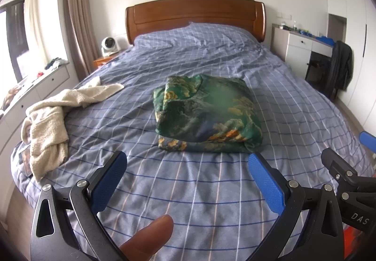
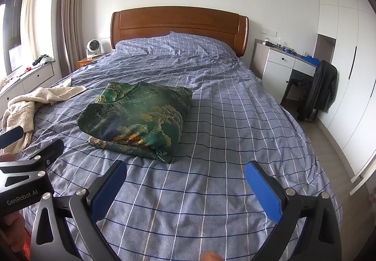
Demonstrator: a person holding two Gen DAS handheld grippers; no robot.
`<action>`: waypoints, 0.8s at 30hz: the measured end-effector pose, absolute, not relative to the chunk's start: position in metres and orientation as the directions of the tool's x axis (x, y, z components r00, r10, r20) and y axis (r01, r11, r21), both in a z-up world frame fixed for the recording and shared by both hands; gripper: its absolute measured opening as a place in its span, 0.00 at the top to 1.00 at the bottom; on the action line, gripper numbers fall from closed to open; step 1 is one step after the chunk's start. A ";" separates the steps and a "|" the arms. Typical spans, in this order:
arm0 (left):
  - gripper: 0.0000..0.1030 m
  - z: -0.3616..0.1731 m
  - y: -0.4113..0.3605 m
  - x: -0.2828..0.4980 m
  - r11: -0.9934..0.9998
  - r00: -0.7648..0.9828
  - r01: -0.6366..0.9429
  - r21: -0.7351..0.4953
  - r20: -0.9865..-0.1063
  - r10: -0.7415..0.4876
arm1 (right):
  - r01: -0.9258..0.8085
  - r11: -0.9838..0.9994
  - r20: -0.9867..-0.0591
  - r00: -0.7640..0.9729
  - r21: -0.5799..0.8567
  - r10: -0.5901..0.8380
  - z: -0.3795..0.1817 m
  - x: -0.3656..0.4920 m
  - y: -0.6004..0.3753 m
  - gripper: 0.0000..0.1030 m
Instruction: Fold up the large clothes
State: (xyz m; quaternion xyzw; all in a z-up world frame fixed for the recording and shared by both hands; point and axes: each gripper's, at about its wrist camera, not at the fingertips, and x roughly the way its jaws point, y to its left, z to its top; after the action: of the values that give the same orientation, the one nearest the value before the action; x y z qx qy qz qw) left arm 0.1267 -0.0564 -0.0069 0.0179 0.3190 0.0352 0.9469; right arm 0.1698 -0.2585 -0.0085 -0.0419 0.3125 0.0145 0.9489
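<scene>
Cream towel (image 1: pixel 49 120) at 9 o'clock, cut off by bed (image 1: pixel 211 190) edge. Folded green garment (image 1: pixel 206 115) mid-bed, 12 o'clock. Left gripper (image 1: pixel 188 181) and right gripper (image 2: pixel 185 188): fingers spread wide, empty. Desk surface (image 2: pixel 303 59) clutter at 2 o'clock unreadable.

Glossy satin-like cloth on green folded garment (image 1: pixel 206 117); matt checked cotton bedcover (image 1: pixel 211 190); rough fleecy cream robe (image 1: pixel 49 124); polished wood headboard (image 1: pixel 195 14); textured blue pads (image 1: pixel 108 181).
</scene>
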 end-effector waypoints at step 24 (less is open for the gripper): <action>0.00 -0.002 -0.056 0.127 0.996 0.792 -0.055 0.063 -0.606 0.082 | -0.066 0.995 -0.590 0.807 -0.079 0.007 -0.002 0.167 -0.257 0.00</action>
State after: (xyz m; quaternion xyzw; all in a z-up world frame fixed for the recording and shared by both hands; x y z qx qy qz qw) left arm 0.1266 -0.0557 -0.0023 0.0211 0.3208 0.0363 0.9462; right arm 0.1675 -0.2567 -0.0018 -0.0476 0.3098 0.0190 0.9494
